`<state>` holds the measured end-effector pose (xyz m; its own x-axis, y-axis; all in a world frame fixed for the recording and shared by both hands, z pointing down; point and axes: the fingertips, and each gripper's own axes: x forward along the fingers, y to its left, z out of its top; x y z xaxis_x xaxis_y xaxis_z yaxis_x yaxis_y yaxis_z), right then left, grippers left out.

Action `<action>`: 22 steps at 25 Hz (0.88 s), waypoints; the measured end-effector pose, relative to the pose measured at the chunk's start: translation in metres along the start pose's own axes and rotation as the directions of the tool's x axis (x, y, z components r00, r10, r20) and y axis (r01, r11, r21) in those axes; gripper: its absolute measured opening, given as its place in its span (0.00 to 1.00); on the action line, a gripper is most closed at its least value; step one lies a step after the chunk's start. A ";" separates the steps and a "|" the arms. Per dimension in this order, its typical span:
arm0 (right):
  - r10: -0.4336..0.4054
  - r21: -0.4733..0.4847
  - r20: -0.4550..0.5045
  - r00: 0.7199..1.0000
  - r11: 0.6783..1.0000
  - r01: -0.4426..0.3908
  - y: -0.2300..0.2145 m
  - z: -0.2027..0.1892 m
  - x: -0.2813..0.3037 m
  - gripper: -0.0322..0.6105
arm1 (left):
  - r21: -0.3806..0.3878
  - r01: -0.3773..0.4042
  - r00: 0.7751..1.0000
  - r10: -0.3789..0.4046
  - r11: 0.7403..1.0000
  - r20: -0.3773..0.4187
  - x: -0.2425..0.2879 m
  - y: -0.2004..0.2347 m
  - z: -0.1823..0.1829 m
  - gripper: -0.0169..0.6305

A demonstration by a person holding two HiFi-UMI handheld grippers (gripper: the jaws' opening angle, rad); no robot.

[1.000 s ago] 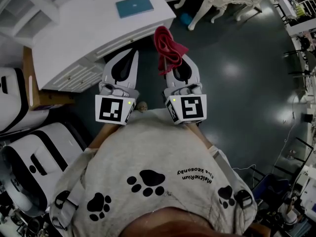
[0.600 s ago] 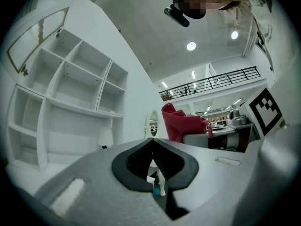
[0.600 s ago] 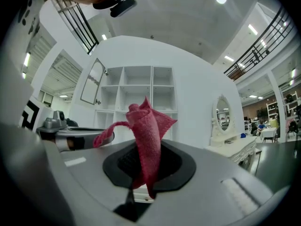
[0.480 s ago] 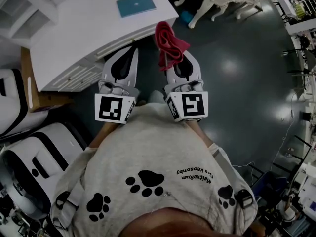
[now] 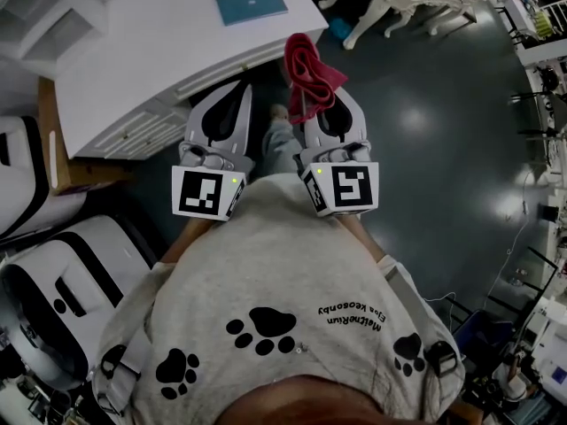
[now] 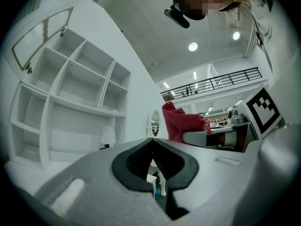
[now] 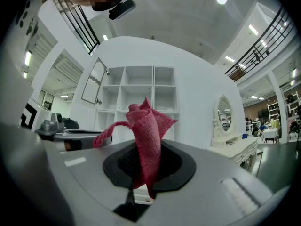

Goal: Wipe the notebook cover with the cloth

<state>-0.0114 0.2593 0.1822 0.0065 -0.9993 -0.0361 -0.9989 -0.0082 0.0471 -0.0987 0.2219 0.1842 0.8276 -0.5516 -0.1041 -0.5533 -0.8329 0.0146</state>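
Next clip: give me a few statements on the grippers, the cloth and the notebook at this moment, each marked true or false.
1. The right gripper is shut on the red cloth. True.
2. The left gripper holds the notebook. False: its jaws are together with nothing between them, and the notebook lies untouched on the white desk.
3. The cloth is pressed on the notebook cover. False: the cloth is held up off the desk, apart from the notebook.
4. The notebook lies flat on the desk, ahead of both grippers. True.
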 end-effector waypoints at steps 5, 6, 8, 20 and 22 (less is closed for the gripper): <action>0.033 -0.012 0.033 0.999 0.999 -0.033 -0.002 0.002 0.021 0.13 | 0.014 -0.029 0.999 0.029 0.999 0.017 0.014 0.019 -0.002 0.02; 0.041 -0.013 0.034 0.999 0.999 -0.040 -0.004 0.001 0.027 0.13 | 0.012 -0.035 0.999 0.034 0.999 0.018 0.019 0.023 -0.003 0.02; 0.052 -0.015 0.035 0.998 0.999 -0.052 -0.009 -0.001 0.040 0.13 | 0.014 -0.043 0.999 0.043 0.999 0.016 0.031 0.029 -0.006 0.02; 0.144 -0.025 -0.013 0.989 0.989 -0.145 -0.060 -0.018 0.160 0.13 | -0.012 -0.110 0.994 0.110 0.994 0.008 0.134 0.087 -0.022 0.02; 0.168 -0.026 -0.020 0.986 0.985 -0.169 -0.069 -0.018 0.182 0.13 | -0.010 -0.133 0.991 0.133 0.991 0.001 0.152 0.099 -0.022 0.02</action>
<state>0.0597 0.0778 0.1905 -0.1607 -0.9870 -0.0074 -0.9840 0.1597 0.0785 -0.0257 0.0551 0.1923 0.7467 -0.6574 -0.1017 -0.6574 -0.7526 0.0384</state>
